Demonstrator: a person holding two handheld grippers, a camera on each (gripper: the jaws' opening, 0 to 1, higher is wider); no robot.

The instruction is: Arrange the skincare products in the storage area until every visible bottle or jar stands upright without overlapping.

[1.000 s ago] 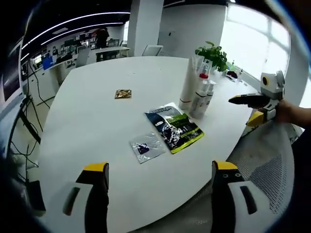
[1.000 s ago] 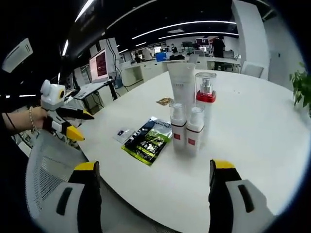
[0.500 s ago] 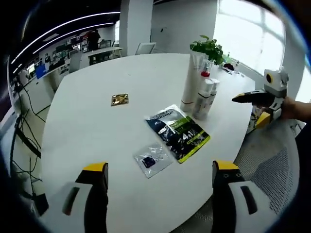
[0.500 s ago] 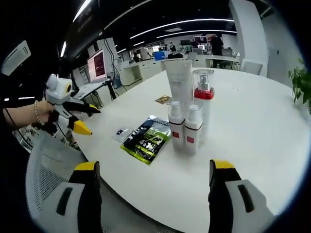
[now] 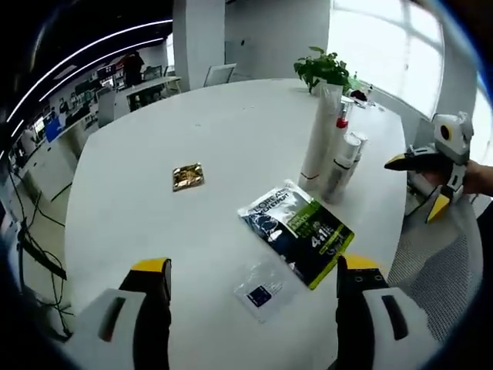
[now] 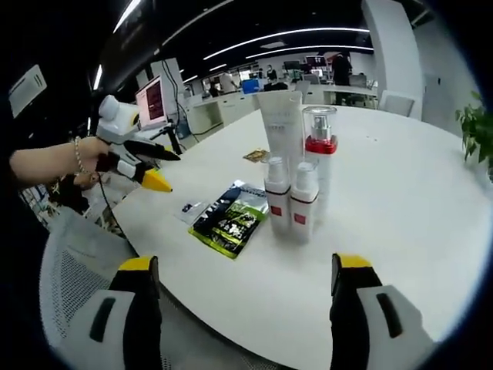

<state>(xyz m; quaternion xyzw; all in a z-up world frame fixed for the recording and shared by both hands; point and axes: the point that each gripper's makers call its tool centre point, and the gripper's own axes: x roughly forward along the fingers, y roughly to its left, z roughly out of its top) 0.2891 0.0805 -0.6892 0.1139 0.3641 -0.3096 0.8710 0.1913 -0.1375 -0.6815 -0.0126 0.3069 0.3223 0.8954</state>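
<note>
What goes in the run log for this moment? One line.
left tongs: open, empty | right tongs: open, empty | bottles: upright, clustered | green sachet: flat on table

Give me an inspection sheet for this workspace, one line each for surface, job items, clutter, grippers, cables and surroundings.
Surface: white table, round-edged, mostly bare.
Job's things: white tube, red-collared pump bottle and two small bottles, grouped, all upright.
Clutter: green-and-black sachet, small clear sachet and gold packet lying flat, apart from each other.
Grippers: left gripper over the table edge, jaws apart, empty; right gripper off the table's edge, jaws apart, empty.
Cables: dark cables on the floor beside the table.
Surroundings: potted plant behind the bottles, mesh chair, office desks with a monitor.
</note>
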